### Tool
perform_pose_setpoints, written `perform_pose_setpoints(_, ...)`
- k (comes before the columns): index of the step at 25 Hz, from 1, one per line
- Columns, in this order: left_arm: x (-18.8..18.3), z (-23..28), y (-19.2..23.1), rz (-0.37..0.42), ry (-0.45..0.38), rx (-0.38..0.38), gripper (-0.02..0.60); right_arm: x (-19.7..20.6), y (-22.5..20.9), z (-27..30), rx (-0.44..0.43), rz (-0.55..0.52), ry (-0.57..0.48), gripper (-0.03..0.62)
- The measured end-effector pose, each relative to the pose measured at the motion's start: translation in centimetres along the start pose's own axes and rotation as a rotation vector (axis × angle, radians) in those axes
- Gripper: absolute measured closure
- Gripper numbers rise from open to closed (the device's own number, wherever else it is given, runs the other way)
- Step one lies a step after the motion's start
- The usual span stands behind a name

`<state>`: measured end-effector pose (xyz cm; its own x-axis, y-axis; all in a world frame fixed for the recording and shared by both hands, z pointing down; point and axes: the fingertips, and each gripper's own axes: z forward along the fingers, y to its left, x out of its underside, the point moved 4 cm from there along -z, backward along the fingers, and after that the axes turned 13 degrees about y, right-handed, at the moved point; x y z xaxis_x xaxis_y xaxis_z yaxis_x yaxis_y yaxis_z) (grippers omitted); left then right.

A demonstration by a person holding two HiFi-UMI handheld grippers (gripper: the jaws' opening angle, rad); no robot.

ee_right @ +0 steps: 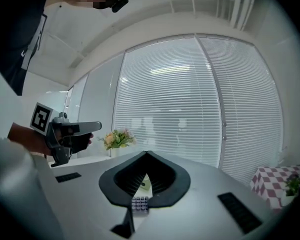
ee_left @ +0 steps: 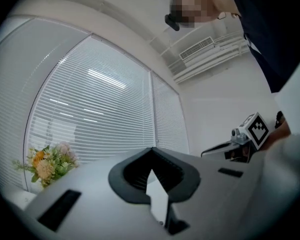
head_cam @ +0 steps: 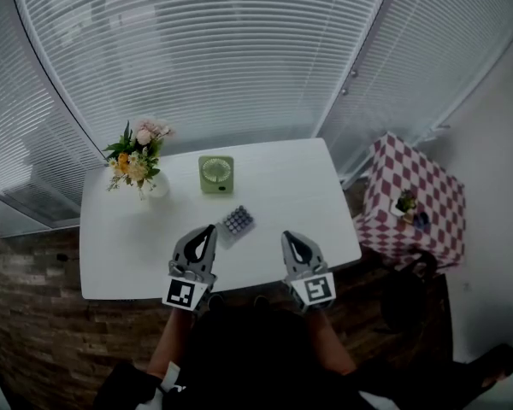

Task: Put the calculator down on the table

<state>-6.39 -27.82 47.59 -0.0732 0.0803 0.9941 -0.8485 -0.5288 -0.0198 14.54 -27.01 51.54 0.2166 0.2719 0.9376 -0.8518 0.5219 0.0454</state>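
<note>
Task state met: calculator (head_cam: 238, 221) flat on surface (head_cam: 282, 186), just in front of fan (head_cam: 215, 174); left claw (head_cam: 209, 230) and right claw (head_cam: 288, 237) closed, empty, off it.

Grey-shelled left gripper (head_cam: 207, 231) and right gripper (head_cam: 291, 238), black inner pads (ee_right: 124, 178), white cubes (head_cam: 181, 294) with black square markers. Person wears dark top (head_cam: 248, 348), probably black.
</note>
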Motion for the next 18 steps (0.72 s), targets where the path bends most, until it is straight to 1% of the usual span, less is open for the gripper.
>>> perform_pose_setpoints(4, -0.14, 0.16, 0.25, -0.019, -0.001, 0.001, 0.574, 0.02, 0.35, 0.26, -0.025, -0.031, -0.013, 0.589)
perform_pose_setpoints(7, -0.05, 0.14, 0.17, -0.017, 0.0, 0.005, 0.574, 0.02, 0.48, 0.3, -0.034, -0.025, -0.019, 0.589)
perform_pose_setpoints(11, 0.26, 0.13, 0.33, -0.025, 0.005, 0.0, 0.574, 0.44, 0.56, 0.31, -0.048, -0.032, 0.015, 0.589)
perform_pose_setpoints(14, 0.33, 0.05, 0.22, -0.02, 0.006, 0.008, 0.574, -0.19, 0.94, 0.23, -0.062, -0.018, -0.004, 0.589)
perform_pose_setpoints(18, -0.06, -0.34, 0.29, -0.031, -0.017, 0.003, 0.574, -0.09, 0.78, 0.19, -0.04, -0.019, -0.017, 0.589)
